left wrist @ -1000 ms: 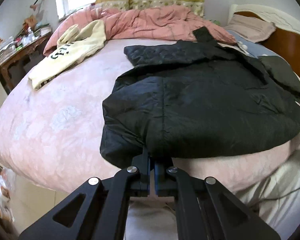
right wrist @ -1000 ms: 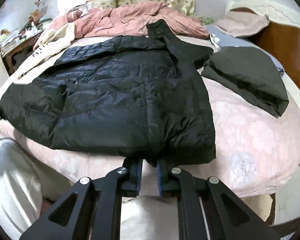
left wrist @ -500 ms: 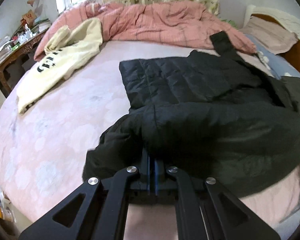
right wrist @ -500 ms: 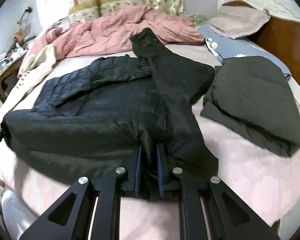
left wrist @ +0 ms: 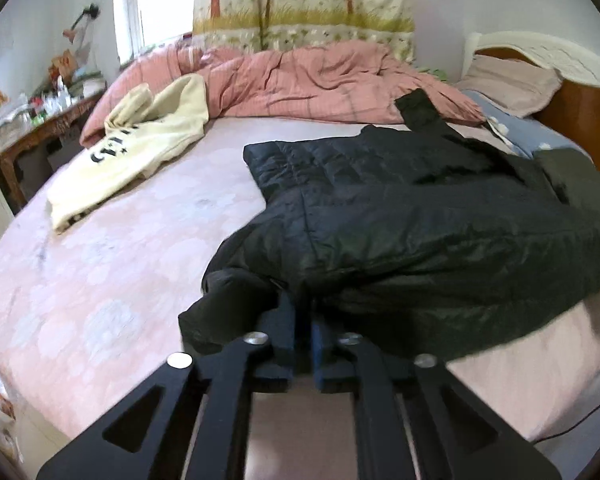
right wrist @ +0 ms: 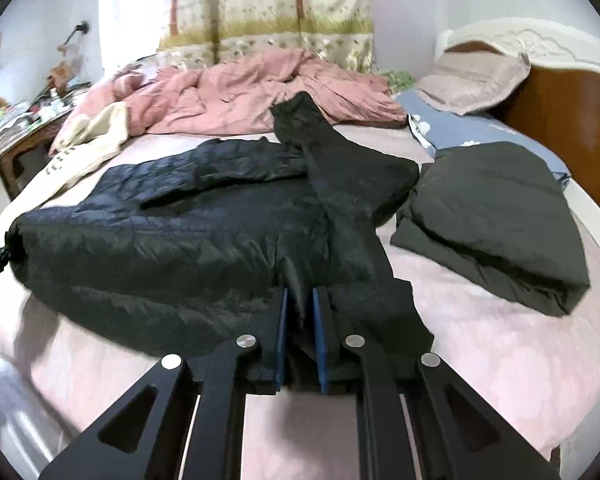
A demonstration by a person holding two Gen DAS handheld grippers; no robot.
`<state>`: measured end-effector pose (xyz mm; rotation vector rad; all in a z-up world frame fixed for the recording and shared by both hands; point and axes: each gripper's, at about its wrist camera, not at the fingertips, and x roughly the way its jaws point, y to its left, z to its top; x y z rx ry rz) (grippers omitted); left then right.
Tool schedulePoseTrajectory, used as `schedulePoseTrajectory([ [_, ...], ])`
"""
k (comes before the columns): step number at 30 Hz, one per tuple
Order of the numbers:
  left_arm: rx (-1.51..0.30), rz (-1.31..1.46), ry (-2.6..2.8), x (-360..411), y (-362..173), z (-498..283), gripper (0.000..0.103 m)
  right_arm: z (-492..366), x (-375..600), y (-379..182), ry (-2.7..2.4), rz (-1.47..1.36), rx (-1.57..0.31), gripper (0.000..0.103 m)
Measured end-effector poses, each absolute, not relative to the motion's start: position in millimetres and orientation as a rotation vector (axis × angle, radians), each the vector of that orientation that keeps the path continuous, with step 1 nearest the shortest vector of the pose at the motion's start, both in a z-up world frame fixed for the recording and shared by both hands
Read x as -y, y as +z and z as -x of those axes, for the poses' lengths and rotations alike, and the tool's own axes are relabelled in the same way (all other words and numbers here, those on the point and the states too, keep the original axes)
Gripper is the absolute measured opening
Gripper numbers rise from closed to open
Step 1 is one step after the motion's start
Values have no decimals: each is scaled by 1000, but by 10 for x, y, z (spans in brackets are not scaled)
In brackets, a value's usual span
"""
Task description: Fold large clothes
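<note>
One black jacket: right gripper clamps hem; left gripper jaws opening, hem between them. Risk: fold slumps unevenly ahead.

jacket black quilted | sheet pink floral | sweatshirt cream

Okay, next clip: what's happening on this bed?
A person is folding a black padded jacket on a pink bed with two hand-held grippers. The right hand-held gripper is clamped on the jacket's near edge. The left hand-held gripper has the near edge between its jaws, which are opening. The near half is doubled over the rest. Another dark garment lies folded to the right, a cream sweatshirt to the left.
</note>
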<state>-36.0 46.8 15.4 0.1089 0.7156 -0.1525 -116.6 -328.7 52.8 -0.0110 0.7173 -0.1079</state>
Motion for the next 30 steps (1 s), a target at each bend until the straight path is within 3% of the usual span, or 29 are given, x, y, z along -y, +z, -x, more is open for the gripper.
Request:
schedulePoseTrajectory([
  [1, -685, -138, -139, -469, 103, 490, 34, 1262, 3245, 512, -116, 36, -722, 14],
  [2, -673, -161, -112, -453, 49, 590, 51, 1378, 3170, 483, -115, 67, -729, 16],
  [5, -658, -188, -112, -428, -42, 875, 58, 1625, 3021, 444, -94, 95, -728, 40],
  [8, -629, -232, -117, -349, -58, 1121, 67, 1903, 2819, 376, -93, 179, -717, 43],
  [15, -528, -112, -219, -268, 271, 1446, 68, 2247, 2524, 507, -16, 132, -646, 43],
  [20, -571, -94, -229, -32, 425, 1101, 68, 1866, 2488, 670, 10, -2, -652, 43],
  [23, -673, -116, -230, 155, 269, 755, 67, 1462, 2557, 657, 40, -105, -694, 45],
  [26, -796, -167, -243, 318, -40, 532, 64, 1087, 2592, 413, -1, -103, -854, 45],
  [30, -876, -185, -216, 371, -433, 405, 66, 990, 2655, 47, -7, -73, -936, 45],
])
